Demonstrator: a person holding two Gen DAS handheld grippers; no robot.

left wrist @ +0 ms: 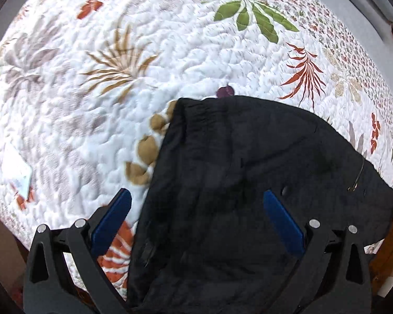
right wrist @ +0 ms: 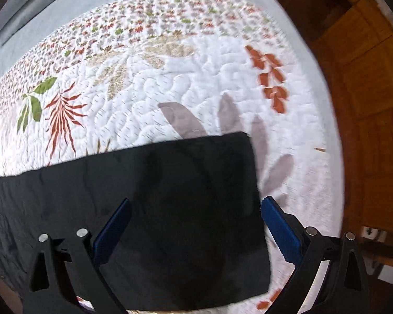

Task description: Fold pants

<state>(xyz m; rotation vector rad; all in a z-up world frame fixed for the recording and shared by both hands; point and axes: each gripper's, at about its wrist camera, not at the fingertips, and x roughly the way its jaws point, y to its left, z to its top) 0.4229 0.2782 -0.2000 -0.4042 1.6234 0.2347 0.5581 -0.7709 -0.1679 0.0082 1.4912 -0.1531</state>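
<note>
Lying flat on the white quilted bedspread with leaf prints [left wrist: 170, 60], one pair of black fabric pants [left wrist: 235, 170] is spread lengthwise along the near edge of the bed. Elastic waistband end sits under the left view; hem end under the right view [right wrist: 196, 196]. Legs look already laid one over the other, so the lengthwise fold seems done; crosswise folds judged still to come. Left hand-held gripper [left wrist: 196, 204] hovers over the waistband corner, blue fingers spread wide, nothing held. Right hand-held gripper [right wrist: 195, 212] straddles the hem end, fingers likewise spread, nothing held. Count: one pair of pants, two grippers, one bedspread, one small white card [left wrist: 18, 175] at far left.
</note>
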